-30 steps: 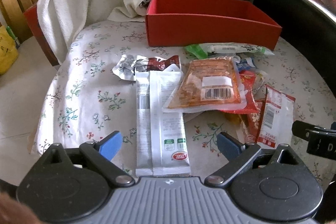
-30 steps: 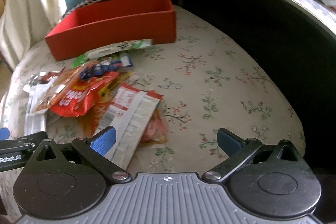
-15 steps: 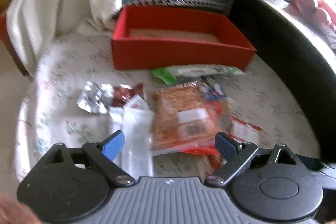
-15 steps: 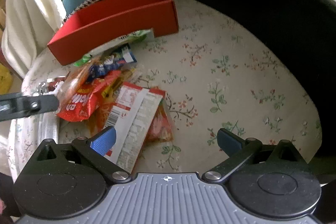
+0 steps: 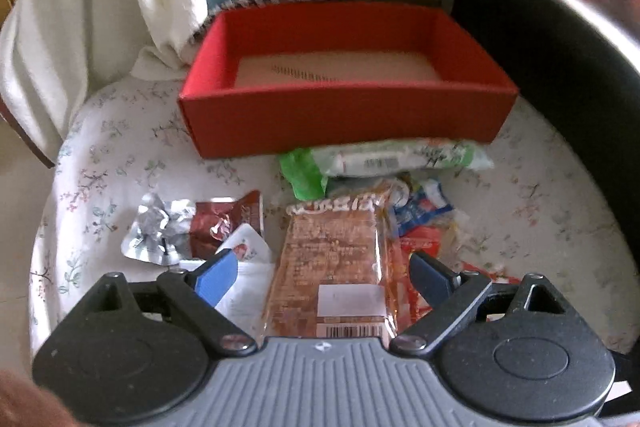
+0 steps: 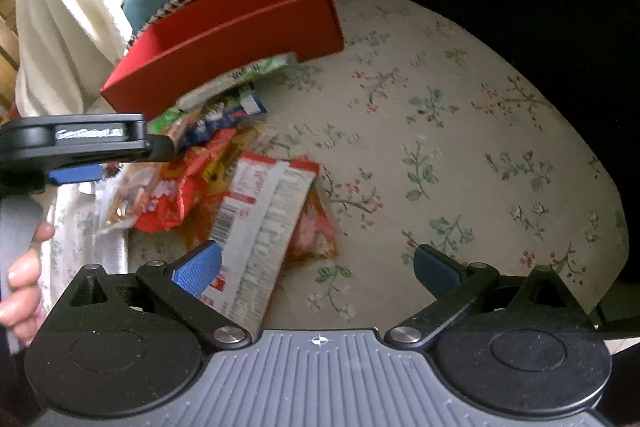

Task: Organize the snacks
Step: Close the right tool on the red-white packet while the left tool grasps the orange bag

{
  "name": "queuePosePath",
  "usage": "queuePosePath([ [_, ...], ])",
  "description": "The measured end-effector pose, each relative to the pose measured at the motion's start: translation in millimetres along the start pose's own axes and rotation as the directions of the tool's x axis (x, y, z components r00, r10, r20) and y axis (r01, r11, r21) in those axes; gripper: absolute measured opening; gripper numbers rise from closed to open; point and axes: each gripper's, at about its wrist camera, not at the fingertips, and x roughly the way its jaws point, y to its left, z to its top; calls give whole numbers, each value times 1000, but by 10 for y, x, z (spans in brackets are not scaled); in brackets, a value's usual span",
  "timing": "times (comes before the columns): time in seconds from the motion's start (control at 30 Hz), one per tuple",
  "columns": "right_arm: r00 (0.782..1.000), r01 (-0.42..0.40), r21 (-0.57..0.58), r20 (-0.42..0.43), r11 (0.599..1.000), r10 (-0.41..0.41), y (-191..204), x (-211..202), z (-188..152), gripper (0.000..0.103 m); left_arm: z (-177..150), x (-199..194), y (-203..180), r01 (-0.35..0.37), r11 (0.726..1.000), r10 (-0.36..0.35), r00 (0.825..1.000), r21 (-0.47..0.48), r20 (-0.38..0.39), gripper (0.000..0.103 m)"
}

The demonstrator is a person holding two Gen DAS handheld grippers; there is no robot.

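Nothing is sorted yet: the red box (image 5: 348,123) beyond the left gripper (image 5: 324,273) sits empty, while every snack packet (image 5: 336,267) lies loose on the flowered worktop (image 6: 460,131) between and ahead of its jaws. Both the left gripper and the right gripper (image 6: 320,267) have their jaws spread apart, holding nothing

The clear packet (image 5: 334,267) runs under the left gripper (image 5: 324,277) body, its near end hidden. The white sachet (image 5: 244,287) is mostly covered by a blue fingertip (image 5: 214,277). Snacks (image 6: 224,115) by the red box (image 6: 240,35) are smeared; labels unreadable. A hand (image 6: 22,279) is cut off at the edge.
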Motion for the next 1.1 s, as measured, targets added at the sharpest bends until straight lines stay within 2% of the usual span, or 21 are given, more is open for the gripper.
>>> queuePosePath([
  [0.1,1000,8,-19,-22,1000,-9,0,33,-12,103,-79,79,13,4,1000,-4,999,7,-40,73],
  [0.13,1000,8,-31,-17,999,-9,14,34,-11,103,-102,78,31,3,1000,-3,999,0,-43,70],
  [0.23,1000,23,-73,-4,997,-23,59,43,-2,103,-116,27,59,11,1000,-12,999,-7,-44,54],
  [0.3,999,37,-76,-8,996,-38,70,81,33,103,-124,-9,46,20,1000,-20,999,3,-50,51],
  [0.43,1000,21,-14,-13,1000,-21,118,131,116,103,-212,-75,76,52,999,-51,998,12,-38,48],
  [0.53,999,35,-31,-14,999,-35,283,235,129,103,-281,-119,195,97,995,-98,994,-26,-39,46],
  [0.67,994,96,-80,-38,992,-99,489,429,115,103,-311,-138,297,146,987,-149,988,-63,-39,47],
  [0.73,989,142,-103,-20,984,-145,559,457,97,103,-324,-130,331,164,983,-167,985,-80,-41,47],
  [0.9,989,143,-136,-13,980,-147,565,465,87,103,-358,-113,298,166,984,-169,985,-60,-40,48],
  [1.0,990,121,-170,-44,978,-131,560,443,110,103,-377,-89,287,171,984,-173,984,-47,-50,49],
  [1.07,990,116,-165,-56,979,-127,558,405,118,97,-387,-51,289,173,983,-177,982,-53,-73,50],
  [1.1,990,114,-166,-60,979,-125,569,379,122,91,-394,-42,296,175,983,-179,981,-55,-78,50],
])
